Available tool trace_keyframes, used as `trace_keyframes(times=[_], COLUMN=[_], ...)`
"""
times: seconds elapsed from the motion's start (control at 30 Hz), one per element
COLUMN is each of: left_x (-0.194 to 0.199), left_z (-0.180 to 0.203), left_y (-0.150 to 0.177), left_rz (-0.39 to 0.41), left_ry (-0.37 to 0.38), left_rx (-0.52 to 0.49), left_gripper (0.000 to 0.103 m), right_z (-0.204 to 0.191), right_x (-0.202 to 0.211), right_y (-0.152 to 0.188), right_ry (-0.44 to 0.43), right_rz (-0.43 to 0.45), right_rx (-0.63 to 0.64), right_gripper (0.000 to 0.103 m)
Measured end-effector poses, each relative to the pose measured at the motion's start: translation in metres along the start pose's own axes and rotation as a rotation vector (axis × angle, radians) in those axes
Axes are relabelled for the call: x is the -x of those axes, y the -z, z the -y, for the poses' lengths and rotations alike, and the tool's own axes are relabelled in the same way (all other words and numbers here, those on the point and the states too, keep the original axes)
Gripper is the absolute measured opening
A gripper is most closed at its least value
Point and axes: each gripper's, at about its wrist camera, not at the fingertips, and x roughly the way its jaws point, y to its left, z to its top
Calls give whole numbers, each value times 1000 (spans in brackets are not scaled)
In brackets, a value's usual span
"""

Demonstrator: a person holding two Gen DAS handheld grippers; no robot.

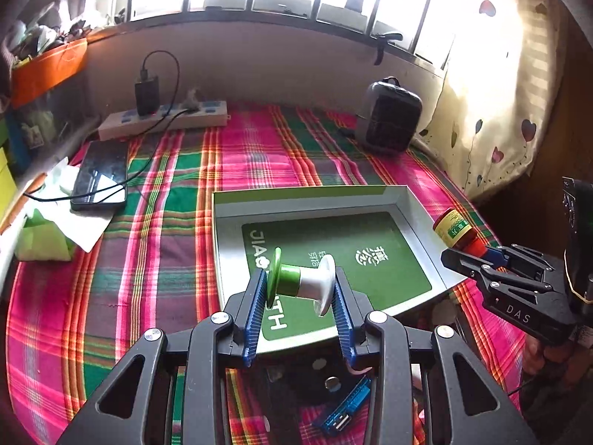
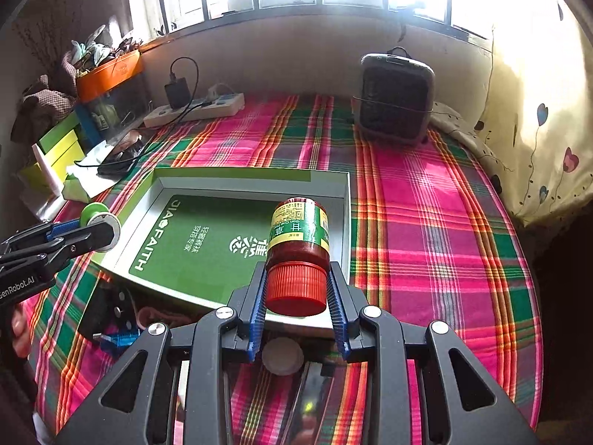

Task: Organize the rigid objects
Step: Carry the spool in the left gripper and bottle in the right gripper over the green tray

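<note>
The left gripper [image 1: 300, 289] has its jaws clenched on a green-and-white spool [image 1: 302, 282], held sideways above the near edge of the shallow green-lined box lid [image 1: 315, 200]. The right gripper [image 2: 296, 293] grips a red-capped jar [image 2: 298, 248] by its cap (yellow-green label), over the lid's near right corner on the plaid cloth [image 2: 426, 222].

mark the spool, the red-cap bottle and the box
spool [image 1: 302, 281], left wrist view, on its green-and-white barrel
bottle [image 2: 298, 230], right wrist view, on its label
box [image 2: 255, 180], right wrist view, on the far inner wall
</note>
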Motion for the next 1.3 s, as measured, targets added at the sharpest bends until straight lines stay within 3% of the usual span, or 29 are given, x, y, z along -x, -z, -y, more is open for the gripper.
trace_keyframes(times=[0.57,1.3], left_x=[-66,-78], left_z=[-11,-8], left_y=[-17,-17], left_rz=[-103,-109], left_ry=[-30,-69], left_rx=[-2,-10], left_gripper=[34,34], right_z=[-1,-7], right_x=[-65,-83], right_y=[-28,-29], right_ry=[-20,4], right_rz=[-105,-105], right_rx=[9,36], right_gripper=[32,32])
